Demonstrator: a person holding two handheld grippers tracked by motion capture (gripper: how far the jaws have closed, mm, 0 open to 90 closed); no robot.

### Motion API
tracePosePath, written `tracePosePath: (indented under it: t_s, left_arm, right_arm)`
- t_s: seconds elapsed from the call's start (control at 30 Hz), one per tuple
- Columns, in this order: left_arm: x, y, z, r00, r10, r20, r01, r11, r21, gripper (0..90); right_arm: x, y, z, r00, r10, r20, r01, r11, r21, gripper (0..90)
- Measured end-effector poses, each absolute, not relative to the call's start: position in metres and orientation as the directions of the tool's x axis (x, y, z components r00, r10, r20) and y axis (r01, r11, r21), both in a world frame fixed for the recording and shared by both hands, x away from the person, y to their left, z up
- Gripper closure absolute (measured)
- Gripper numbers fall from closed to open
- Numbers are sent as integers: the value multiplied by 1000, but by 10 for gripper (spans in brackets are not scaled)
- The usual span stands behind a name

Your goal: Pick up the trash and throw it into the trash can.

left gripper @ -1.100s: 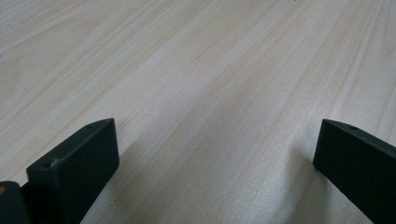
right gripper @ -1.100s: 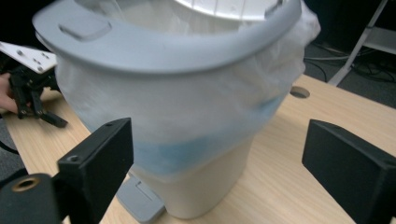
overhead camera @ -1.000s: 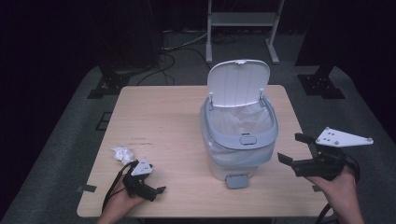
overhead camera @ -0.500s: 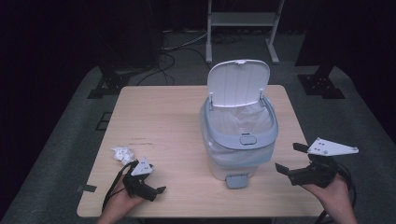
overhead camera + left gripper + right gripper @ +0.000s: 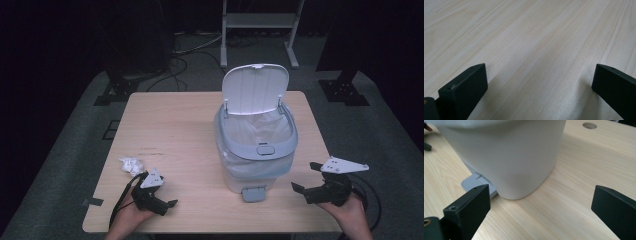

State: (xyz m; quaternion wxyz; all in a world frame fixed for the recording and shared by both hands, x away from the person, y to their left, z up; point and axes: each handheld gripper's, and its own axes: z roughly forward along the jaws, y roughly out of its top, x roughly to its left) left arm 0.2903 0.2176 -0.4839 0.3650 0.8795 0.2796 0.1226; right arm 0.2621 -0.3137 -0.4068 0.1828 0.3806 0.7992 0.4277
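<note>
One white pedal bin [image 5: 256, 145] stands right of centre on the table [image 5: 170, 135], lid [image 5: 255, 89] raised upright, grey rim, liner inside, grey pedal [image 5: 253, 193] facing the person. Left gripper [image 5: 167, 200] and right gripper [image 5: 302, 177] both spread, empty; crumpled paper [image 5: 131, 165] lies near the left.

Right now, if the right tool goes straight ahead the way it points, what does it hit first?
Likely the pedal bin: the right tool, jaws open, points at its lower white wall, with the grey pedal just off to one side. Only bare tabletop lies between, though depth is hard to judge.
</note>
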Motion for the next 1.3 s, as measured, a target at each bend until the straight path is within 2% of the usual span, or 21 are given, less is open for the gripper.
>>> tracePosePath:
  t_s: [0.47,0.83,1.3]
  left_arm:
    - [291,218,-484,814,581,8,403,-573,714,0]
    - [289,217,-480,816,577,10,394,-570,721,0]
    - [281,218,-468,817,577,-4,389,-546,742,0]
  right_arm:
    - [269,-314,-443,-619,786,13,479,364,799,13]
    - [275,-315,-468,-602,798,-3,541,411,734,13]
    - [281,-319,-483,-578,816,4,599,421,681,13]
